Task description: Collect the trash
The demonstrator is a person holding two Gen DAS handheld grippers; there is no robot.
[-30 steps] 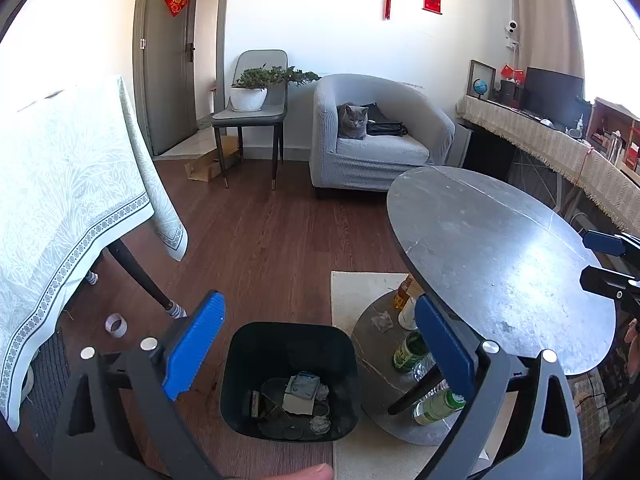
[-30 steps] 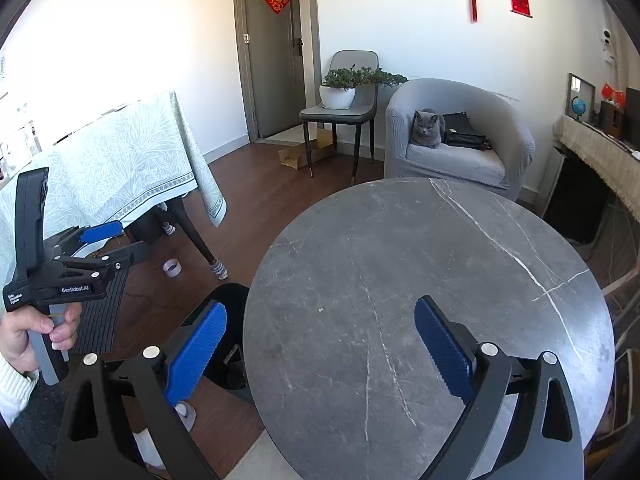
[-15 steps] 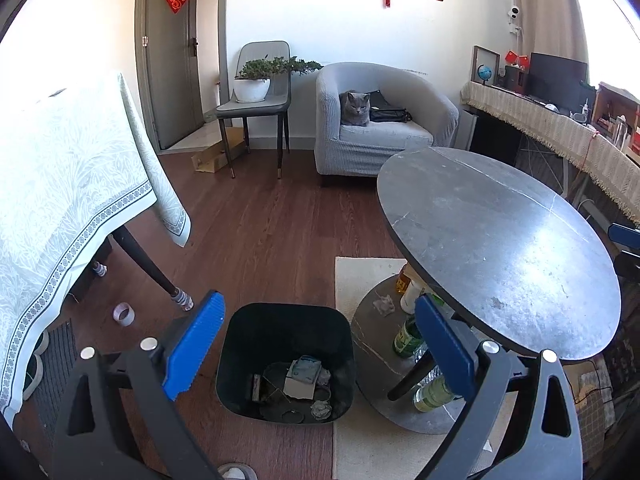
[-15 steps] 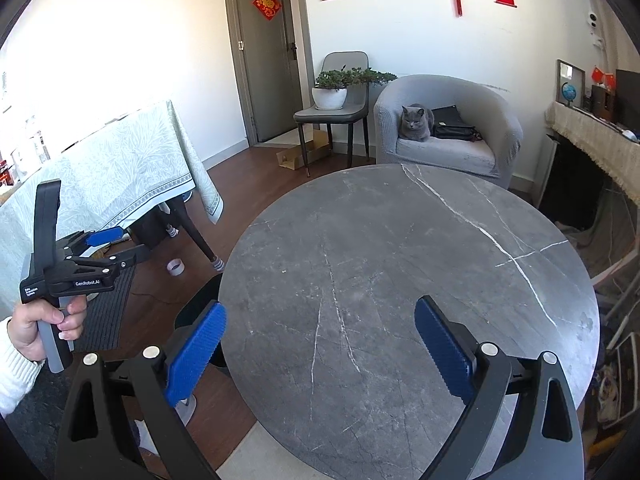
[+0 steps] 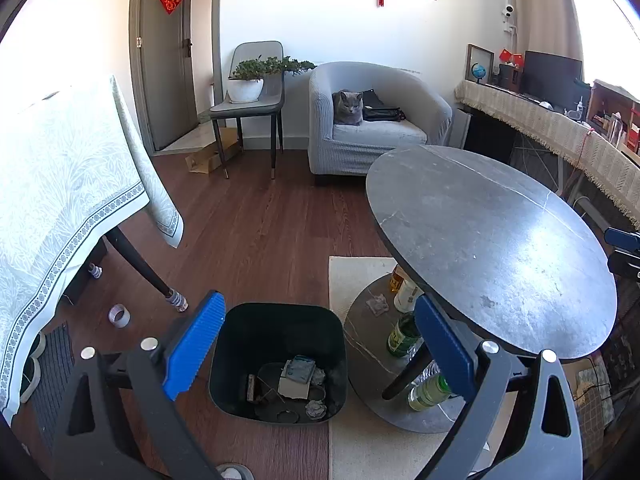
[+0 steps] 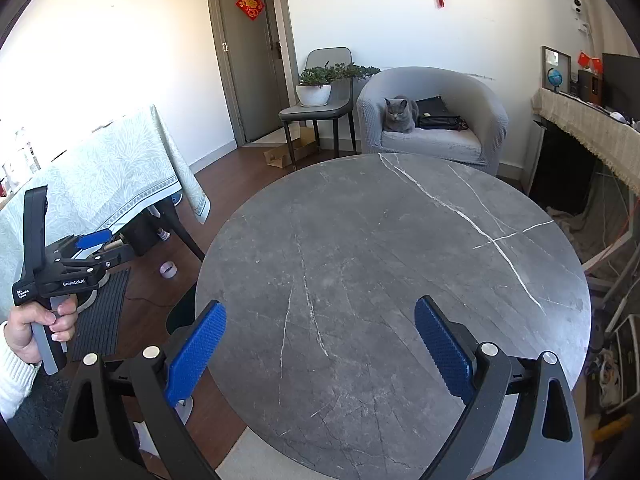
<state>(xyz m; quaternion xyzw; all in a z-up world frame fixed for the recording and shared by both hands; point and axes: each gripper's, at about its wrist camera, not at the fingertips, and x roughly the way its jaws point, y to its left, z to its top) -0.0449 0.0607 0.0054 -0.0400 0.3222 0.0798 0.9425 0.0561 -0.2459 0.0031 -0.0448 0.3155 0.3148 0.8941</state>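
Note:
A black trash bin point(image 5: 280, 328) stands on the wood floor beside the round table, holding a small box point(image 5: 298, 376), crumpled paper and other scraps. My left gripper point(image 5: 316, 344) hangs open above and in front of the bin, with nothing between its blue pads. My right gripper point(image 6: 320, 346) is open and empty over the near part of the grey marble tabletop point(image 6: 400, 248). In the right wrist view the left gripper point(image 6: 86, 248) shows at the far left, held in a hand point(image 6: 36, 328). The bin's edge point(image 6: 180, 312) peeks out under the table rim.
Bottles point(image 5: 400, 332) and a crumpled scrap point(image 5: 378, 304) sit on the table's lower round shelf. A cloth-covered table point(image 5: 60, 184) is at left, a tape roll point(image 5: 119, 315) on the floor. A cat point(image 5: 348, 108) sits in a grey armchair; a chair with a plant point(image 5: 248, 84) stands beside it.
Both grippers have drawn back and risen a little, so the bin and tabletop sit farther off in view. Both stay open and empty.

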